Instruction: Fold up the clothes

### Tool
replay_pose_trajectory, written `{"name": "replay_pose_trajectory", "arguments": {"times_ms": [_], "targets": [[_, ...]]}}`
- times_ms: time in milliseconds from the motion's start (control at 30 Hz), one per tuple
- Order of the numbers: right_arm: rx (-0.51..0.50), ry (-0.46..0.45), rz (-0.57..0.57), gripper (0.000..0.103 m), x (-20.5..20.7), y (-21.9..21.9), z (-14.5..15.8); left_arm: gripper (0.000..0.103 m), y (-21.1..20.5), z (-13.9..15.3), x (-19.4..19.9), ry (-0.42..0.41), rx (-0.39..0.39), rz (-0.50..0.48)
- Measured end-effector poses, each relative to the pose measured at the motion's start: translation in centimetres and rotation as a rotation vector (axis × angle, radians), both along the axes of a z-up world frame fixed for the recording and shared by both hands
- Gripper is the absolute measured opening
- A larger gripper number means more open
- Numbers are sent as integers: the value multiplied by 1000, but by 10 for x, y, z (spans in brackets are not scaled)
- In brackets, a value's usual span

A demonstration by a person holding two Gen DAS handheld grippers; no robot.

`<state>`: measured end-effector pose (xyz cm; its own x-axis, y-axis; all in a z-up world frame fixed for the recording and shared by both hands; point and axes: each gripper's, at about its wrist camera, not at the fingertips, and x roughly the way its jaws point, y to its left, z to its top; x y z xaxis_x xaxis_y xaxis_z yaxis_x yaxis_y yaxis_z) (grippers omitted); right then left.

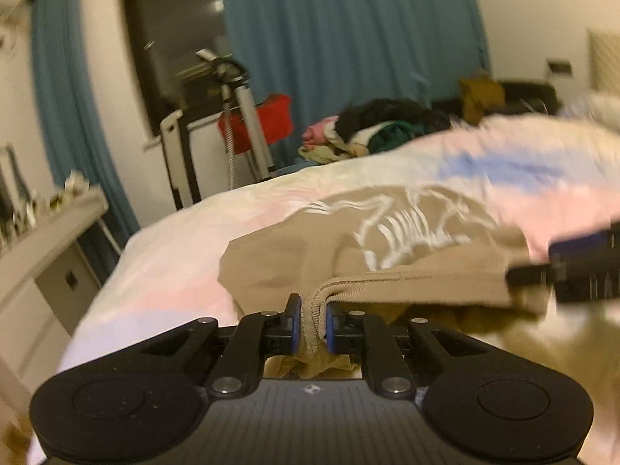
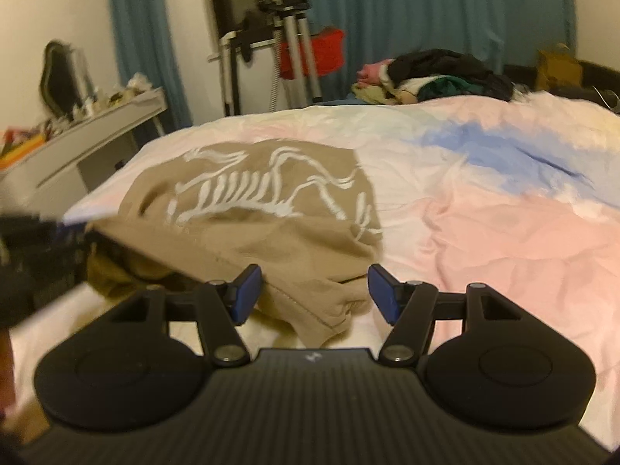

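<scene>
The ribbed collar of a tan shirt (image 1: 407, 240) is clenched in the left tongs (image 1: 310, 319) at the bed's (image 1: 162, 271) near edge. The shirt is spread on the bed toward its left side, print up. The right tongs (image 2: 312, 290) are held released over its hem
</scene>
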<state>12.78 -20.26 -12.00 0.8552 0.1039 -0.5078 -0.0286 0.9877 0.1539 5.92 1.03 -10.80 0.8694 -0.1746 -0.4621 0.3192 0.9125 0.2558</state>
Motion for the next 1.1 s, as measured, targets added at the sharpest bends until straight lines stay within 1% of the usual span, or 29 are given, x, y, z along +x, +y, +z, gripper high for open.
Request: {"name": "replay_pose_trajectory", "arguments": {"times_ms": [33, 67, 167, 267, 333, 433, 467, 567, 633, 700, 733, 800, 867, 900, 933, 967, 1000, 1033, 1100], "targets": [[-15, -1, 18, 63, 0, 3, -1, 13, 6, 5, 2, 10, -41, 16], [-27, -4, 39, 63, 0, 7, -2, 13, 15, 14, -5, 18, -64, 26], [-72, -14, 107, 63, 1, 20, -5, 13, 21, 23, -8, 23, -103, 42], [-146, -38, 178, 63, -1, 38, -8, 13, 27, 32, -10, 28, -142, 57], [-203, -62, 213, 63, -2, 51, -10, 13, 27, 31, -7, 30, -159, 64], [-289, -118, 210, 63, 0, 66, -16, 13, 27, 31, -2, 33, -186, 73], [-305, -138, 185, 63, 2, 67, -17, 13, 27, 30, 0, 34, -195, 76], [-132, -176, 31, 63, 12, 35, -5, 13, 25, 29, 3, 44, -203, 77], [-16, -199, -73, 63, 18, 14, 2, 13, 21, 27, 3, 41, -189, 59], [101, -219, -176, 64, 22, -11, 12, 13, 14, 26, 0, 21, -174, 23], [123, -222, -201, 71, 21, -18, 13, 13, 8, 26, -3, 0, -167, -5], [162, -220, -247, 78, 21, -31, 15, 13, 4, 30, -9, -47, -174, -32], [128, -128, -261, 79, 29, -34, 8, 13, 5, 36, -14, -93, -202, -38], [104, -58, -257, 76, 36, -34, 1, 12, 6, 39, -16, -113, -213, -34], [82, 15, -290, 76, 41, -36, -8, 12, 10, 42, -17, -131, -227, -7], [68, 80, -318, 77, 46, -38, -17, 12, 16, 45, -15, -127, -253, 4], [103, 96, -324, 78, 47, -44, -22, 12, 21, 48, -13, -123, -279, 16], [140, 105, -331, 77, 47, -49, -25, 12, 25, 49, -12, -113, -296, 28], [238, 21, -357, 77, 37, -60, -16, 12, 33, 51, -8, -93, -329, 54]]}}
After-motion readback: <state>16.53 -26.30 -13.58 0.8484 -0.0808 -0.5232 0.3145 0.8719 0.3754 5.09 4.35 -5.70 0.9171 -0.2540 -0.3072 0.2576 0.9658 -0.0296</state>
